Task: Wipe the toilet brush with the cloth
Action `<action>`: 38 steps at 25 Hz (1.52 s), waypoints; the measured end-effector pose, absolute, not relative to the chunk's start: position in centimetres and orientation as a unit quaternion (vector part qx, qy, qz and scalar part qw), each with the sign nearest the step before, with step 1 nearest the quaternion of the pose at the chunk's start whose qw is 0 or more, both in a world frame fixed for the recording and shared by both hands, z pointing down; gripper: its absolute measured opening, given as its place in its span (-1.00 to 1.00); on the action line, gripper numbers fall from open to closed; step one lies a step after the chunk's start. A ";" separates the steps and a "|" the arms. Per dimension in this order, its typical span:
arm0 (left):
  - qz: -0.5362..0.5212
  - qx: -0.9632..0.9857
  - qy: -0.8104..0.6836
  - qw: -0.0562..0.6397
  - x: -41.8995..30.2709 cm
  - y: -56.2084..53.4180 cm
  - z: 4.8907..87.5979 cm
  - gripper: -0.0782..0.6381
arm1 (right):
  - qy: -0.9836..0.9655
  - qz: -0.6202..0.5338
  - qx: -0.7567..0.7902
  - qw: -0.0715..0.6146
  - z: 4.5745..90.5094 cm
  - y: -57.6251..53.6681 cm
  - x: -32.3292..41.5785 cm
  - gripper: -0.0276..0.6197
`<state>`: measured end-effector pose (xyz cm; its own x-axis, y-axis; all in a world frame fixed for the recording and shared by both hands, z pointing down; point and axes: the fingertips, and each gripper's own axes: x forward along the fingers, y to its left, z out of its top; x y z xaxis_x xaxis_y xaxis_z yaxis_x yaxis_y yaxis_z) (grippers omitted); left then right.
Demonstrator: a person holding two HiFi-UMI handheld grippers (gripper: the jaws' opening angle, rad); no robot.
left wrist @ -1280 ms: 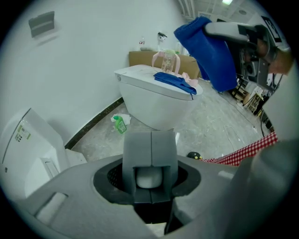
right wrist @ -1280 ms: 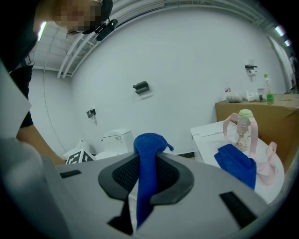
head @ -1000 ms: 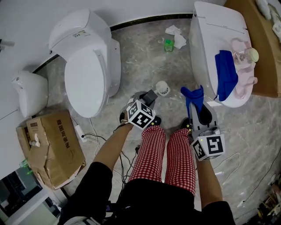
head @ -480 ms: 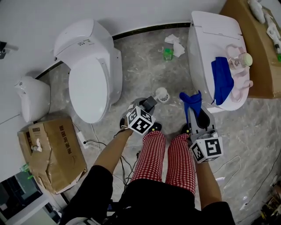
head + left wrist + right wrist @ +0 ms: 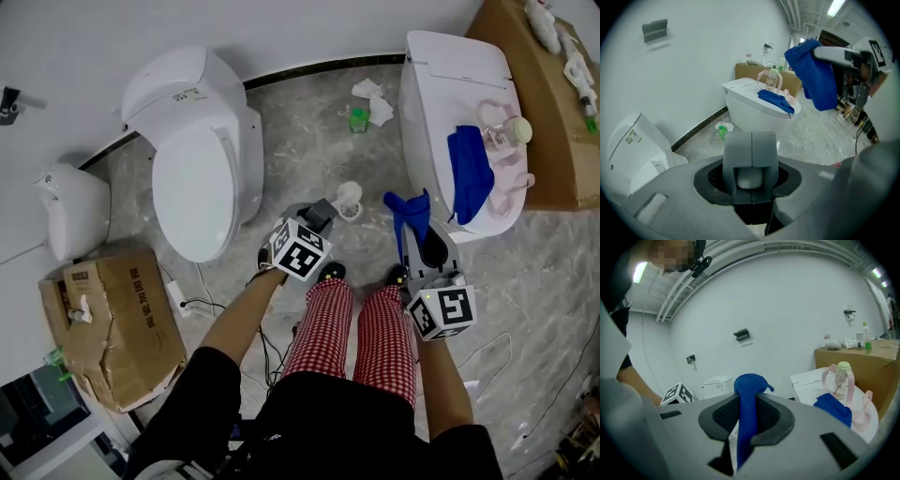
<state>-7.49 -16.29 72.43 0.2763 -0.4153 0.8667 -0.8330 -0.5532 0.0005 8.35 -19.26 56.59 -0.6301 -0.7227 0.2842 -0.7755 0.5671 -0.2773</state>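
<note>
Toilet brush (image 5: pixel 349 199) sits low in front of the person's knees: its grey handle is clamped between the fingers (image 5: pixel 738 150) of the left gripper (image 5: pixel 323 210), and its white head lies just past them over the floor. I judge that a sideways push from wiping could twist the handle in that grip or knock it loose. Near it but not touching, the right gripper (image 5: pixel 415 234) has its fingers closed on a narrow fold of the blue cloth (image 5: pixel 409 208), which could drag free on the bristles. Farther off, a wide swing could catch the right-hand toilet (image 5: pixel 431 112) and the pink bottle (image 5: pixel 513 129) on it.
</note>
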 end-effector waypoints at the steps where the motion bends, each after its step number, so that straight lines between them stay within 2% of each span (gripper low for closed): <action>1: 0.442 0.763 -0.409 0.234 -7.6 -16.3 72.1 -0.31 | -0.882 0.191 0.426 0.068 56.3 -19.2 8.4 -0.72; 25: 0.410 0.795 -0.409 0.179 -7.3 -15.7 63.4 -0.31 | -0.886 0.164 0.431 0.051 50.6 -17.8 7.9 -0.72; 38: 0.384 0.800 -0.429 0.172 -7.8 -16.2 58.9 -0.31 | -0.894 0.141 0.424 0.037 47.1 -17.8 8.0 -0.72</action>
